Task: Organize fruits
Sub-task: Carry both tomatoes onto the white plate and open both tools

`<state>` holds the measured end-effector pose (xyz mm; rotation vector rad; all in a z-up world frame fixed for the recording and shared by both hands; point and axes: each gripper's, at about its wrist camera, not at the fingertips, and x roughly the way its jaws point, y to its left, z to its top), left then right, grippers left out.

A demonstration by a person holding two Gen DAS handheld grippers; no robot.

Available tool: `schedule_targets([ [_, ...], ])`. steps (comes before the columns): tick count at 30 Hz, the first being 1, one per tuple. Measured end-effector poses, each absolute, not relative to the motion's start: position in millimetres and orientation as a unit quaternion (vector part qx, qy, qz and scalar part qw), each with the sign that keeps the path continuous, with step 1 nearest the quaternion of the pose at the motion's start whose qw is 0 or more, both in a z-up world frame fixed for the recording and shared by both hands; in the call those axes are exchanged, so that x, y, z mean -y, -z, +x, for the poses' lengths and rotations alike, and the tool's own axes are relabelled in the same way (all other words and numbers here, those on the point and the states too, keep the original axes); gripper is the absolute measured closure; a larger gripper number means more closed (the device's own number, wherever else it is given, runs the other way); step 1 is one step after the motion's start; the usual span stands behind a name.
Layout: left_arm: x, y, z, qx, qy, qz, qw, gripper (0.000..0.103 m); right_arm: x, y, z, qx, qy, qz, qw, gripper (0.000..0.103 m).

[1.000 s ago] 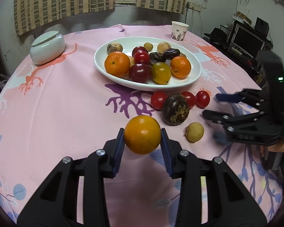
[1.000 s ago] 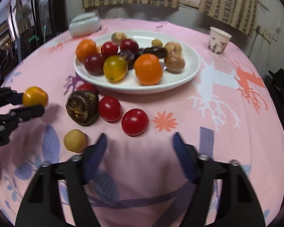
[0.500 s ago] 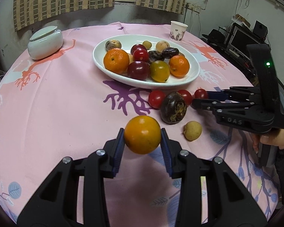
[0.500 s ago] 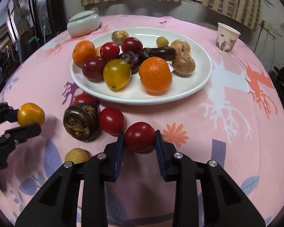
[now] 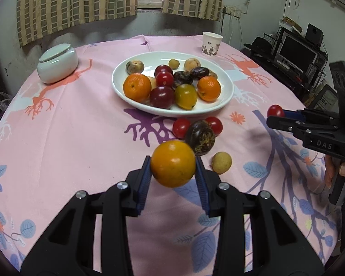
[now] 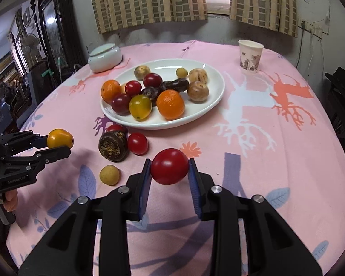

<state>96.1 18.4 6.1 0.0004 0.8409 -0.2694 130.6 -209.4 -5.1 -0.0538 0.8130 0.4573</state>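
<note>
Blue-padded fingers (image 5: 143,184) of the left gripper (image 5: 173,179) pinched an orange fruit (image 5: 173,163) from both sides, holding it clear of the pink tablecloth (image 5: 80,138); the right gripper (image 6: 169,179) likewise clamped a red tomato (image 6: 169,166) between its pads, lifted off the cloth. Beyond them lay a small yellow fruit (image 6: 109,174), a dark round fruit (image 6: 113,146) and two red tomatoes (image 6: 137,143) loose on the cloth, just beside the white plate (image 6: 209,108) heaped with fruit; a paper cup (image 6: 250,56) and a lidded white jar (image 6: 105,57) stood farther back.
</note>
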Motion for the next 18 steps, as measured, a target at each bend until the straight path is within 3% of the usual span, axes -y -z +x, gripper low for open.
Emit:
schedule_targets([
  [18, -12, -61, 121, -0.376, 0.118, 0.013, 0.919, 0.066, 209, -40, 155, -0.341, -0.228, -0.028, 0.912, 0.071],
])
